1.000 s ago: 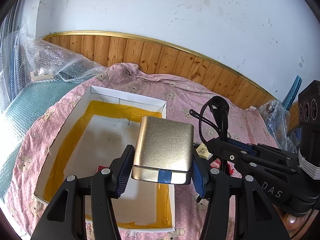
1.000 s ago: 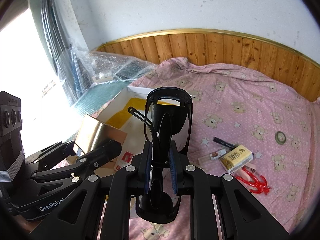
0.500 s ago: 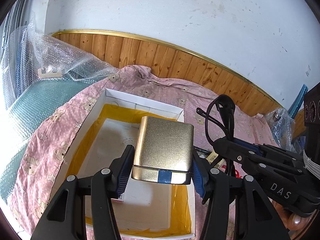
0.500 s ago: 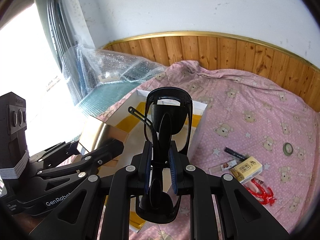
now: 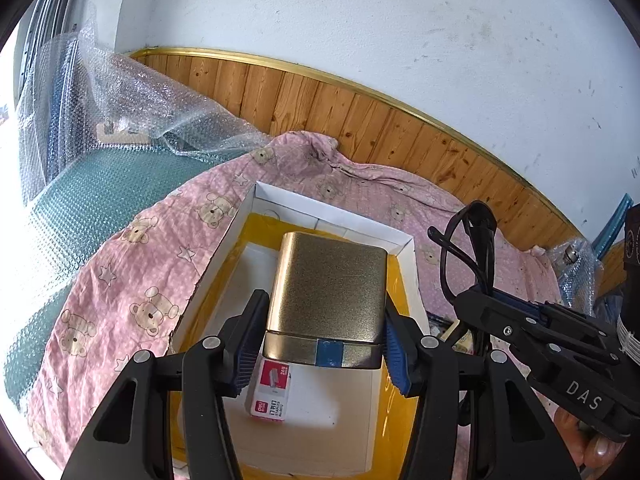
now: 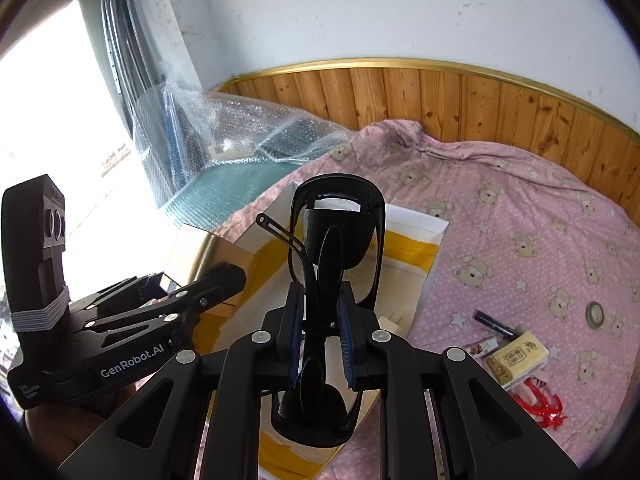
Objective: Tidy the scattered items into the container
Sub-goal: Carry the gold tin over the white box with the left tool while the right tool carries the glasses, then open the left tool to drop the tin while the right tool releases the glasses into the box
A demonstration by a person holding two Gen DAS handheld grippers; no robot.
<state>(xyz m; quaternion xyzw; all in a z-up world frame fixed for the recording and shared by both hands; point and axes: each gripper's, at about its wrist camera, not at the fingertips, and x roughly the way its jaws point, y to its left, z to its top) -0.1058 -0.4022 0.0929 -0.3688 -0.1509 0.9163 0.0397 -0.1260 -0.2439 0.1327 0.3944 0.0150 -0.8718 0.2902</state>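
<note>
My left gripper (image 5: 320,340) is shut on a gold metal tin (image 5: 328,300) with a blue tape strip, held above the white cardboard box (image 5: 332,220) with yellow tape inside. A red-and-white staples packet (image 5: 272,392) lies on the box floor under the tin. My right gripper (image 6: 320,340) is shut on black sunglasses (image 6: 340,240), held upright over the box's (image 6: 416,224) right part. In the left wrist view the sunglasses (image 5: 476,240) and right gripper (image 5: 520,320) sit just right of the box. The left gripper (image 6: 200,288) with the tin (image 6: 204,256) shows at left in the right wrist view.
On the pink bear-print blanket (image 6: 520,220) right of the box lie a black marker (image 6: 494,324), a yellow packet (image 6: 516,356), a red plastic item (image 6: 540,404) and a small round object (image 6: 595,314). Bubble wrap (image 5: 132,108) lies at the far left. A wood-panelled wall (image 5: 360,120) runs behind.
Both grippers moved forward over the box with their loads. The staples packet inside the box has come into view under the tin. Both grips are unchanged.
</note>
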